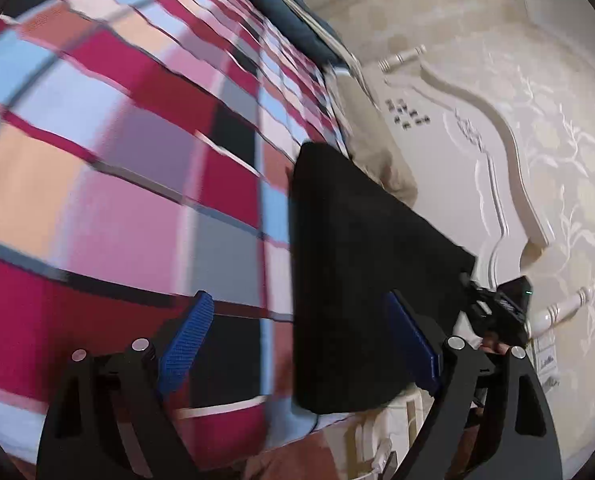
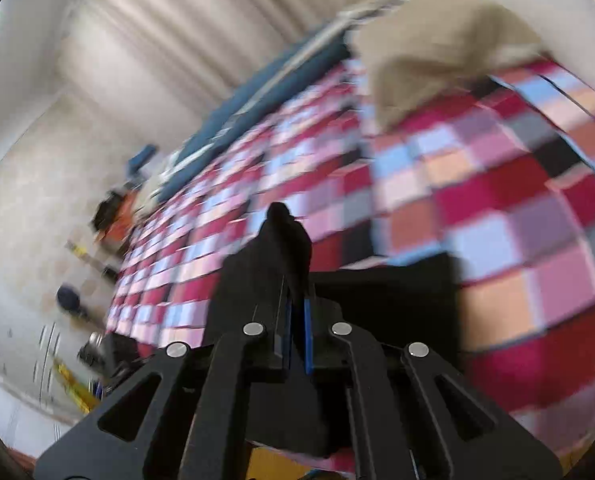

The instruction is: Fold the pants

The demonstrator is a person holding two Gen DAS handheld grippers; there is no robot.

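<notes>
Cream wallpaper (image 1: 557,152) with a pale leaf pattern backs a carved white headboard (image 1: 477,148), and in front of it a bed is covered by a checked blanket (image 1: 109,152) in red, pink, blue and peach squares. Both views are blurred. A dark blue quilt (image 1: 281,12) lies along the far edge of the bed, and a beige pillow (image 1: 377,152) sits at the headboard edge. The black pants (image 1: 361,272) lie folded flat on the blanket at the edge nearest the headboard, just beside the pillow. The left gripper (image 1: 301,344) hovers over that edge with its blue-padded fingers (image 1: 185,340) spread wide apart, one over the blanket and one over the pants, pinching nothing. The right gripper (image 2: 295,320) has its fingers pressed together on a fold of the pants, a peak of black cloth sticking up past the tips.
</notes>
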